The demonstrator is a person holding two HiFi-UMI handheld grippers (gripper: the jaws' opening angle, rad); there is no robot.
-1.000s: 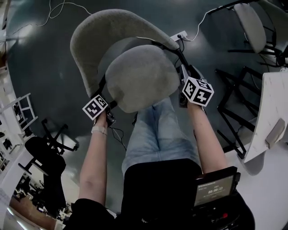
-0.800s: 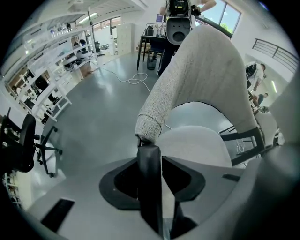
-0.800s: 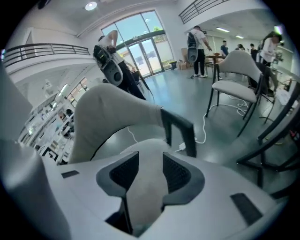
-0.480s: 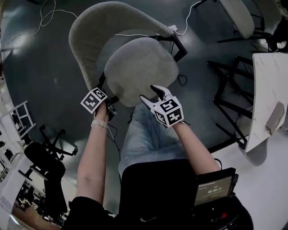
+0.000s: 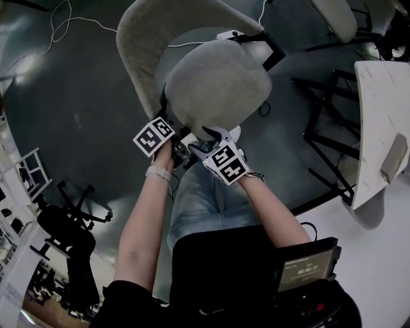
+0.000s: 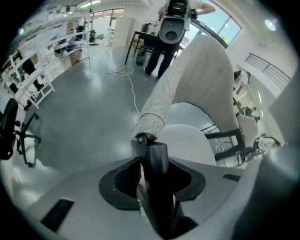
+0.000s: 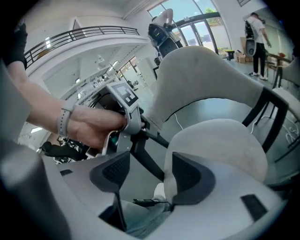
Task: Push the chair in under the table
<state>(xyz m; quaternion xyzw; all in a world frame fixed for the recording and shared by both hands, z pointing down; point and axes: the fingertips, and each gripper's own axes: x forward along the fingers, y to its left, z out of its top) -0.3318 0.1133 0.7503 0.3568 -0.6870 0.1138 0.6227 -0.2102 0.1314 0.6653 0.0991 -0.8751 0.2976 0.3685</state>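
Note:
The grey upholstered chair, seat (image 5: 218, 83) and curved backrest (image 5: 144, 38), stands on the dark floor in front of the person. My left gripper (image 5: 174, 151) is at the seat's near left corner, shut on a black strut of the chair's frame (image 6: 154, 157). The backrest edge (image 6: 161, 101) rises just beyond that strut. My right gripper (image 5: 205, 141) hovers at the seat's front edge, close beside the left one. Its jaws have just been opening and stand wide, with nothing pressed between the pads (image 7: 190, 176). The seat (image 7: 220, 140) lies just past them. The white table (image 5: 384, 109) is at the right.
Black table legs (image 5: 320, 128) stand between the chair and the table. A second grey chair (image 5: 336, 16) is at the top right. Cables (image 5: 64, 19) trail over the floor. A black office chair (image 5: 64, 224) sits at the lower left. The person's legs (image 5: 211, 198) are below the seat.
My right gripper left the seat's right side, swung left to the front edge and opened. The chair and my left gripper shifted right in the head view.

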